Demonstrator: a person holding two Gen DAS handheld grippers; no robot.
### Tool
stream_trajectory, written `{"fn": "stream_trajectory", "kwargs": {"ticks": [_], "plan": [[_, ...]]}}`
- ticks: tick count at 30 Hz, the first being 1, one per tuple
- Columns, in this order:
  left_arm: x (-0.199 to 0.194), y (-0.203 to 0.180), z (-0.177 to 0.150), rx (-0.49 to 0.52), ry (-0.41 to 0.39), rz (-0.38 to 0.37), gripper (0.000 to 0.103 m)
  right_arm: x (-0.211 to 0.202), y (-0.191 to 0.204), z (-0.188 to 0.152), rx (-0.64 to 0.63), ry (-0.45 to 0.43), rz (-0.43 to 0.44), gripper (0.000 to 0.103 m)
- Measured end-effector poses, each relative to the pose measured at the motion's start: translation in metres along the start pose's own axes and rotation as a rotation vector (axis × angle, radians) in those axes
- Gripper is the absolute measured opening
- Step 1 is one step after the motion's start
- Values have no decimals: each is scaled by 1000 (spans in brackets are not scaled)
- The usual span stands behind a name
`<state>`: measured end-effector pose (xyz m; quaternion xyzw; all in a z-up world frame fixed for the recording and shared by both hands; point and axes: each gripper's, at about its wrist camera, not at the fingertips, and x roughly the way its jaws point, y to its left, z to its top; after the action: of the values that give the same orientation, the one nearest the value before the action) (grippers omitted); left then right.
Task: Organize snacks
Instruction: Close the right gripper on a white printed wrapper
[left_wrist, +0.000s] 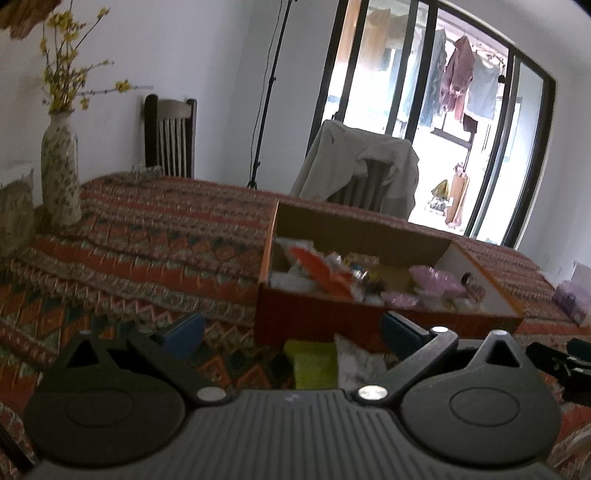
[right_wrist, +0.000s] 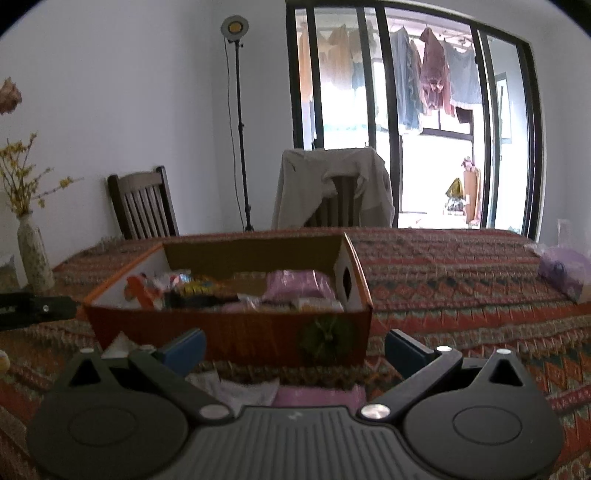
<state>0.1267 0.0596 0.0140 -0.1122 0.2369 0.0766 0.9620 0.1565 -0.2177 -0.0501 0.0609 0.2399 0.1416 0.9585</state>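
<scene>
Orange cardboard box (right_wrist: 229, 332) sits mid-table on the patterned tablecloth (right_wrist: 461, 295), open top, already packed with snacks: orange wrapper (right_wrist: 142, 291) at its left end, pink packet (right_wrist: 295, 288) at its right end, mixed small wrappers between, too blurred to identify. Box's near wall stands directly ahead of both grippers.

Surroundings: floral vase (left_wrist: 61, 170) with yellow branches at the table's far left, well apart from the box. Two chairs behind the table, one draped with a beige jacket (right_wrist: 332, 184). Light stand (right_wrist: 238, 122) against the wall. Purple-tinted bag (right_wrist: 565, 273) at the table's right edge.

Left gripper (left_wrist: 291, 328): fingers wide apart, nothing between them. Loose on the cloth below it, just short of the box: yellow-green packet (left_wrist: 314, 363) and a white wrapper (left_wrist: 356, 363) beside it, touching or nearly so.

Right gripper (right_wrist: 295, 345): fingers also spread wide, gripping nothing. Under it on the cloth, a white wrapper (right_wrist: 243, 391) and a pink packet (right_wrist: 317, 397) side by side, near the box's front wall. Contact with fingers not visible.
</scene>
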Motion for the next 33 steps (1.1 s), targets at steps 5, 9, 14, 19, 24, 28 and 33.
{"fn": "stream_trajectory", "kwargs": {"ticks": [5,9,14,19,24,28,33], "plan": [[4,9,-16,0,28,-3,103,0,-3,-14,-5,39,-7,103],[8,15,-30,18,28,4,103,2,-2,-24,-24,64,-5,103],[13,22,-40,1,23,-8,103,8,11,-28,-66,79,12,103],[10,23,-41,-4,-2,-22,103,18,25,-28,-91,88,24,97],[10,25,-41,-17,1,-33,103,35,41,-26,-123,121,5,79],[11,27,-40,-32,8,-42,103,43,50,-29,-148,138,-3,69],[11,29,-41,-34,6,-53,103,44,61,-36,-220,129,-20,55]]}}
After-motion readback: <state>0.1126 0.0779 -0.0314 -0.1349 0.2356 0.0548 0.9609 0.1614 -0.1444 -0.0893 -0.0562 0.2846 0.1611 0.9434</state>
